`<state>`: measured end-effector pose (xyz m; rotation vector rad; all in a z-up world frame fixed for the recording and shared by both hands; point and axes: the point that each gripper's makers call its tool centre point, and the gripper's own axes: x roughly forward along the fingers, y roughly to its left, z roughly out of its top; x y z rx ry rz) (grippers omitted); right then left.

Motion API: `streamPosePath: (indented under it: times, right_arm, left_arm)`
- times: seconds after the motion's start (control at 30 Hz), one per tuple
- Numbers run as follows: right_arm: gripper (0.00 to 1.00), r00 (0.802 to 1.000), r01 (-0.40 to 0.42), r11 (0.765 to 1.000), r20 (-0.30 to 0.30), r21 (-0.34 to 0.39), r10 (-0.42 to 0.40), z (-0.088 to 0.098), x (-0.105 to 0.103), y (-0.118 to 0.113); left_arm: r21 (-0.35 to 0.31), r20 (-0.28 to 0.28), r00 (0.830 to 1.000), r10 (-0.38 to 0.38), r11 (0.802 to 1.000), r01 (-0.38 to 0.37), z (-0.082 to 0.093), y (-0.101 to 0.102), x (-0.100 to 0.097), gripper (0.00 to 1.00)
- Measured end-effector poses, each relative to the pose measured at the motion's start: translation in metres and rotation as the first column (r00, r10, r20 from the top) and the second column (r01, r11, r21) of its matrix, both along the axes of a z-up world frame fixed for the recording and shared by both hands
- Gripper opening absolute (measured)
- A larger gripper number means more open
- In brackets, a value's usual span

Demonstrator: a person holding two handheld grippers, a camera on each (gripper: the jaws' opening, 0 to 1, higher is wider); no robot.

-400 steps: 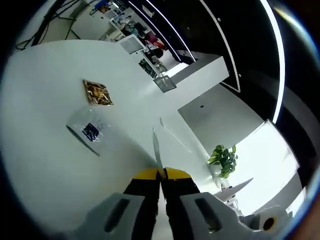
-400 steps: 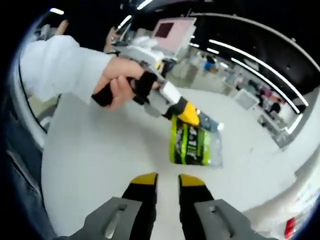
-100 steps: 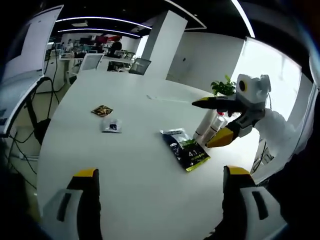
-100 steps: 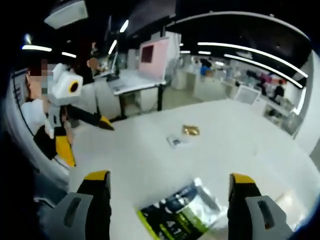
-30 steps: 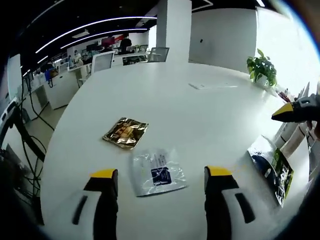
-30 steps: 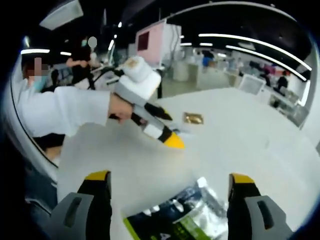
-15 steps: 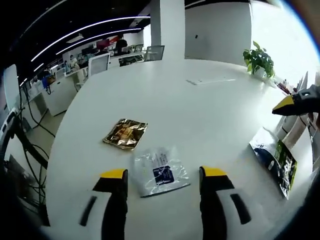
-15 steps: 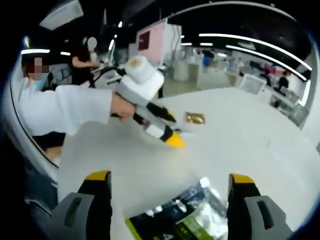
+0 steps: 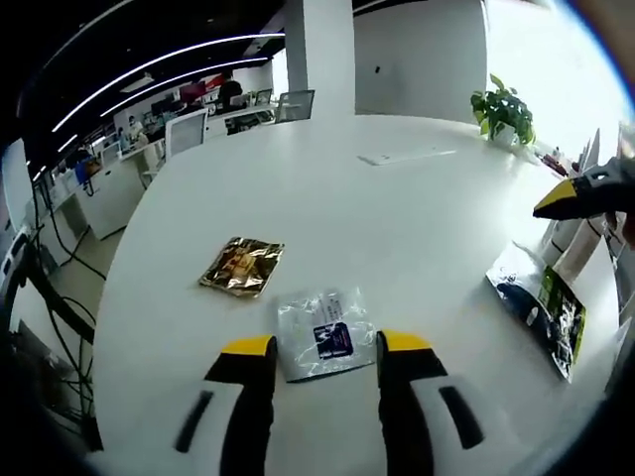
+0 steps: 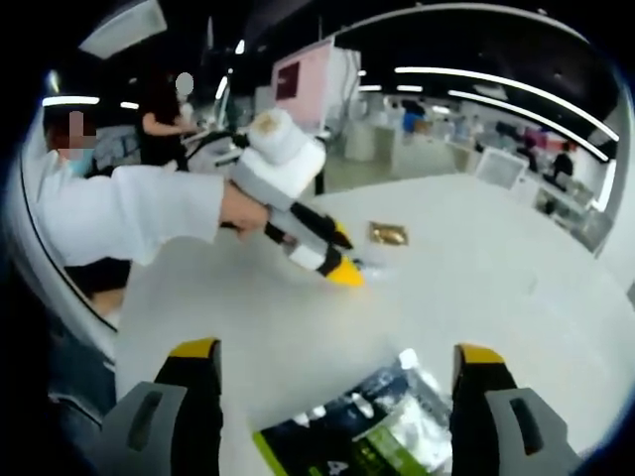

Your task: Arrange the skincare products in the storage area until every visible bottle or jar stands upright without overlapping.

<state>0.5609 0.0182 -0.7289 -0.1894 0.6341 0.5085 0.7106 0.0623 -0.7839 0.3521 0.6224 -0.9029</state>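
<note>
On the white round table (image 9: 417, 213), the left gripper (image 9: 325, 349) comes in low with its yellow-tipped jaws parted, straddling the near edge of a clear sachet (image 9: 323, 332) with a dark blue label, nothing pinched yet. That sachet lies flat, thin and crinkly, so it looks feather-light and floppy; I'd say a bite on one sealed edge is the way, since the glossy film could slip. Just beyond sits a gold foil sachet (image 9: 241, 266), flat too, shiny and slightly puckered. Over on the right, the right gripper (image 10: 333, 375) hangs with jaws spread wide and empty above a black-and-green pouch (image 10: 367, 431), a bigger, soft-sided pack with clear plastic at one end, lying on its face. From the right gripper view, a white sleeve (image 10: 129, 223) drives the left gripper down at the small sachets. No bottles or jars to report here; these packets won't stand by themselves, I reckon.
</note>
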Motion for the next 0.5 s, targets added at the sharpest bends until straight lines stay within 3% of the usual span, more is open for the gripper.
streamPosePath:
  times: [0.17,0.23,0.37,0.5]
  right_arm:
    - [0.97,1.000,0.002,1.000,0.004,0.003,-0.002,0.0009,0.0007,-0.0005]
    - [0.97,1.000,-0.002,1.000,-0.001,0.002,0.002,-0.0005,-0.0001,0.0004]
    - [0.97,1.000,-0.010,1.000,-0.002,0.001,0.010,-0.0007,-0.0018,0.0030]
    - [0.97,1.000,-0.010,1.000,-0.003,-0.001,0.010,-0.0006,-0.0023,0.0018]
  left_arm:
    - [-0.014,-0.005,1.000,-0.014,1.000,0.014,0.0041,0.0014,-0.0051,0.30]
    - [-0.009,-0.002,1.000,-0.015,1.000,0.015,0.0036,0.0018,-0.0054,0.32]
    - [-0.015,-0.030,1.000,-0.004,1.000,0.003,0.0001,-0.0011,-0.0077,0.48]
    - [-0.018,-0.027,1.000,-0.016,1.000,0.016,-0.0007,-0.0080,-0.0096,0.50]
